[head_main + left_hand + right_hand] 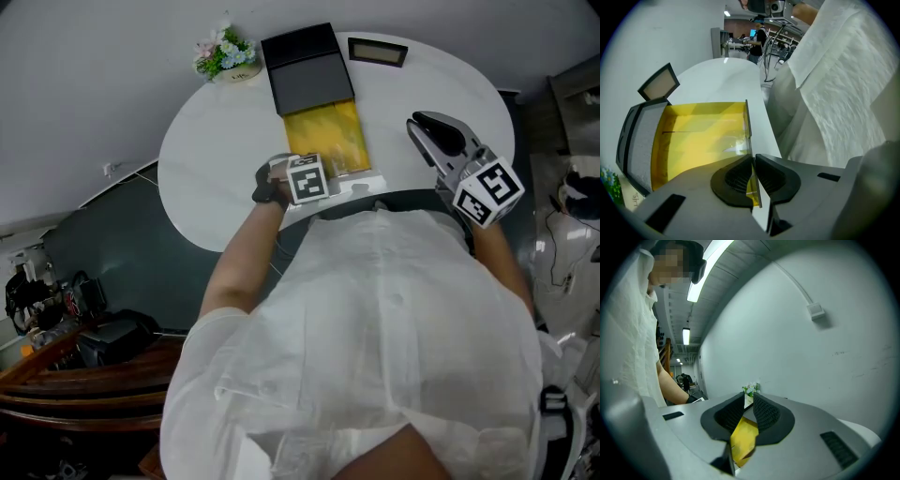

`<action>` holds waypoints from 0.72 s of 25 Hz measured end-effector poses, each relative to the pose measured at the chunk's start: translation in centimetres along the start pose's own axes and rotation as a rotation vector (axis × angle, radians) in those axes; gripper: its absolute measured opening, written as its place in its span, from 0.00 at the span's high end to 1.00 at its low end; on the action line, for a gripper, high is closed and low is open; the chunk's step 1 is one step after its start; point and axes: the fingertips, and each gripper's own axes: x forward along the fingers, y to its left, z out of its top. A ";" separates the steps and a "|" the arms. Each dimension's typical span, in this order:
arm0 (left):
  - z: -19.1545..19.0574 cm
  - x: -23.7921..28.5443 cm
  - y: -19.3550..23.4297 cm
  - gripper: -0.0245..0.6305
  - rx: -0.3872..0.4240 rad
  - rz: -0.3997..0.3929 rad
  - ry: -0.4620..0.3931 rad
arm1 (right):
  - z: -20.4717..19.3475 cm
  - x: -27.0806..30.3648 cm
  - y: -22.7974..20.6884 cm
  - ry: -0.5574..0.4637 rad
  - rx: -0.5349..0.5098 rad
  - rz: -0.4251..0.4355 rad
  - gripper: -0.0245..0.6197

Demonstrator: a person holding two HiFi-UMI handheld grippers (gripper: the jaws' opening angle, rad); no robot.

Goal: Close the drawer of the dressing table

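Your left fingers [736, 180] are clamped on the yellow drawer's [701, 136] front edge; your right fingers [766, 413] hang slightly apart, empty, right of the drawer.

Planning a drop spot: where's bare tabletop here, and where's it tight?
Free: white tabletop left of the yellow drawer, below the flowers; also the strip between drawer and right gripper. Crowded: back edge, where flowers, black box and small frame sit in a row.

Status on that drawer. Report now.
Left gripper jaws shut on the front panel. Right gripper jaws slightly apart, empty, held aside. Yellow drawer open, out of black box. No obstruction seen.
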 end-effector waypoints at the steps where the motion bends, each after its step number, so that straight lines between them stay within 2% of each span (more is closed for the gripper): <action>1: -0.1 0.1 0.0 0.90 -0.001 -0.003 0.003 | -0.1 -0.1 -0.1 -0.001 0.002 -0.004 0.90; 12: -0.1 -0.6 0.0 0.91 -0.041 -0.043 0.001 | -0.3 -0.1 -0.3 0.010 0.010 -0.010 0.90; 16: 1.5 -1.7 -0.4 0.92 -0.039 -0.072 -0.062 | -0.3 -0.1 -0.4 0.010 0.014 -0.012 0.90; 18: 1.7 -2.1 -0.5 0.92 -0.038 -0.074 -0.065 | -0.4 -0.1 -0.7 0.012 0.020 -0.016 0.90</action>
